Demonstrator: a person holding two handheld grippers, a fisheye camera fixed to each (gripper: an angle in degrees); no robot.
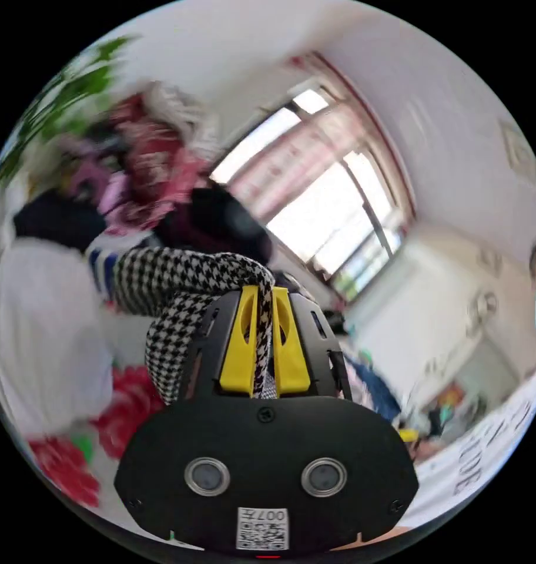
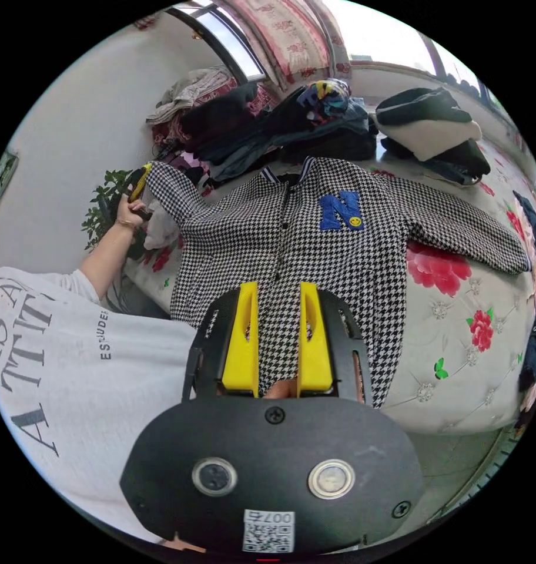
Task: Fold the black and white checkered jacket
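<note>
Left gripper [image 1: 263,338] pinches jacket [image 2: 315,247] sleeve off the bed's [image 2: 473,352] edge; right gripper [image 2: 278,338] spread over hem at near edge

Flowered bed [image 2: 456,352] carrying a spread jacket and heaped clothes

In the right gripper view the pale tufted bed, printed with red flowers, bears the black and white checkered jacket [image 2: 315,247] lying front up across its middle, one sleeve stretched toward 3 o'clock flat on the cover. Behind the collar, toward 12 o'clock, lies a dark pile of clothes [image 2: 291,126]; toward 1 o'clock sits a folded black-and-cream stack [image 2: 432,126]; a dark blue garment [image 2: 535,258] lies at the 3 o'clock rim.
</note>
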